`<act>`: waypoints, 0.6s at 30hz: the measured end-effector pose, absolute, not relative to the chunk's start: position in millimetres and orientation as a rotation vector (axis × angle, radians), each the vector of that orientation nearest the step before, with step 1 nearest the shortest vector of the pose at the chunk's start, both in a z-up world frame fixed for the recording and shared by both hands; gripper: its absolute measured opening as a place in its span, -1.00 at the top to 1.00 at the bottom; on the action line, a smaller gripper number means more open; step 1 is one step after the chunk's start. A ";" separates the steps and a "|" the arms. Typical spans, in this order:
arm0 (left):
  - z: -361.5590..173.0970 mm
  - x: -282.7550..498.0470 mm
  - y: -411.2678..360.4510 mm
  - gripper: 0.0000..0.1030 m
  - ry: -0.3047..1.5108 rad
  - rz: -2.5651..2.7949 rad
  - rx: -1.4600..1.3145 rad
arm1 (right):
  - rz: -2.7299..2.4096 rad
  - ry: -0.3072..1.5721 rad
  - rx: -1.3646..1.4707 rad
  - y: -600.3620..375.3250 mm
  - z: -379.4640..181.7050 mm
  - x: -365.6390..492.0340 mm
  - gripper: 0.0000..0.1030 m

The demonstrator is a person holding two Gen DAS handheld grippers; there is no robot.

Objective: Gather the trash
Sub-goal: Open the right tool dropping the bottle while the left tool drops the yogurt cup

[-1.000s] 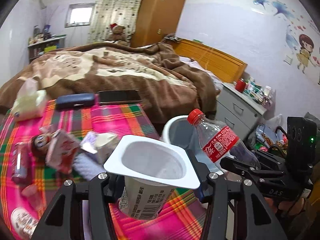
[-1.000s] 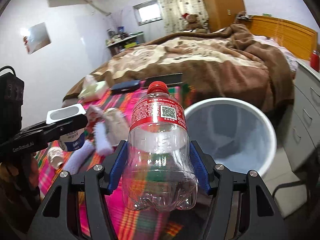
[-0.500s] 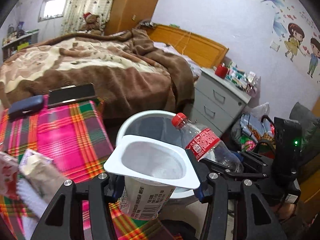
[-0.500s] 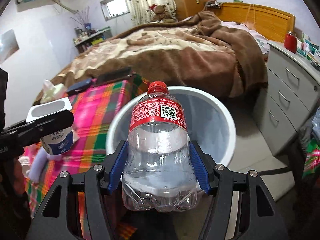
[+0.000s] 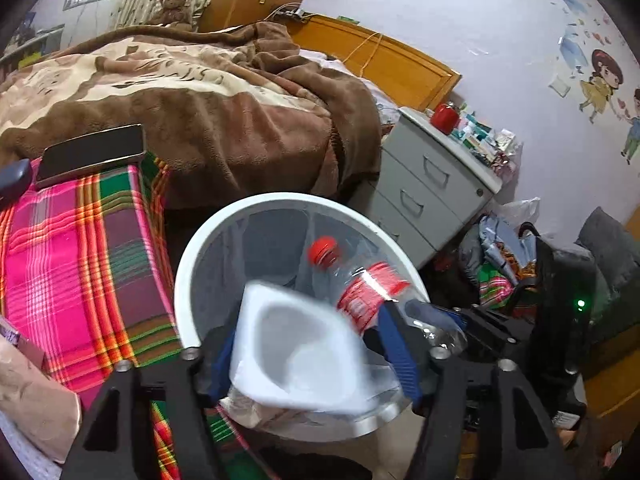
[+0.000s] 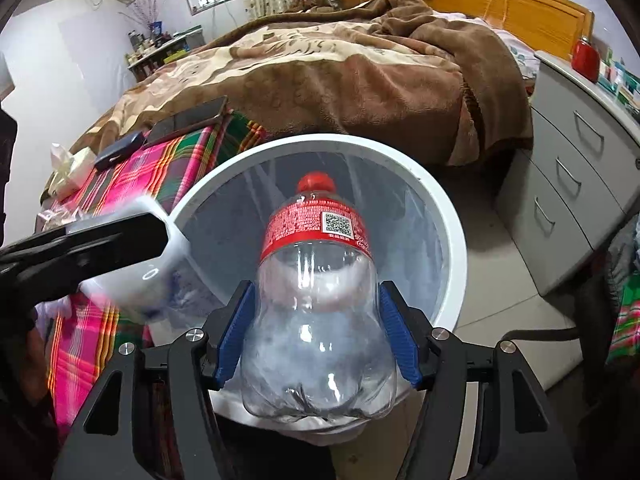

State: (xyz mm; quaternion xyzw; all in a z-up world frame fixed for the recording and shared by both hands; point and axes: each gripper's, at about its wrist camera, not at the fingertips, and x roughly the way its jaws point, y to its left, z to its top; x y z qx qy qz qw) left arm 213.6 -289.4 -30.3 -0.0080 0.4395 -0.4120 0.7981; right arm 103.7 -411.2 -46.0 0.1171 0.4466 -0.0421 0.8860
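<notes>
A white yoghurt cup [image 5: 304,360] shows blurred and tipped between the jaws of my left gripper [image 5: 310,344], which are opening; the pads no longer press it. It hangs over the mouth of the white bin [image 5: 188,272], which has a clear liner. In the right wrist view my right gripper [image 6: 316,332] is shut on a clear, empty plastic bottle [image 6: 316,320] with a red label and red cap, also above the bin [image 6: 452,232]. At the left of that view the same cup [image 6: 132,284] is blurred beside the left gripper's black finger [image 6: 100,244].
A table with a pink plaid cloth [image 5: 72,272] stands left of the bin, with a dark phone [image 5: 92,154] at its far edge. Behind is a bed with a brown blanket [image 5: 200,92]. A grey drawer cabinet [image 5: 432,184] and a heap of clothes [image 5: 500,260] lie to the right.
Both grippers have swung from the table to above the bin and tilted downward. The left jaws have widened and the cup has tipped loose. The bottle stays gripped.
</notes>
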 end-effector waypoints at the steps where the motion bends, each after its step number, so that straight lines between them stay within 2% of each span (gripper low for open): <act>1: -29.6 213.8 -289.3 -0.37 0.939 -0.881 -0.013 | -0.082 0.922 0.252 -412.4 -45.4 103.5 -0.26; 18: 13.2 184.9 -227.7 -0.37 0.832 -0.784 -0.039 | -0.057 0.805 0.270 -389.5 -8.4 86.9 -0.26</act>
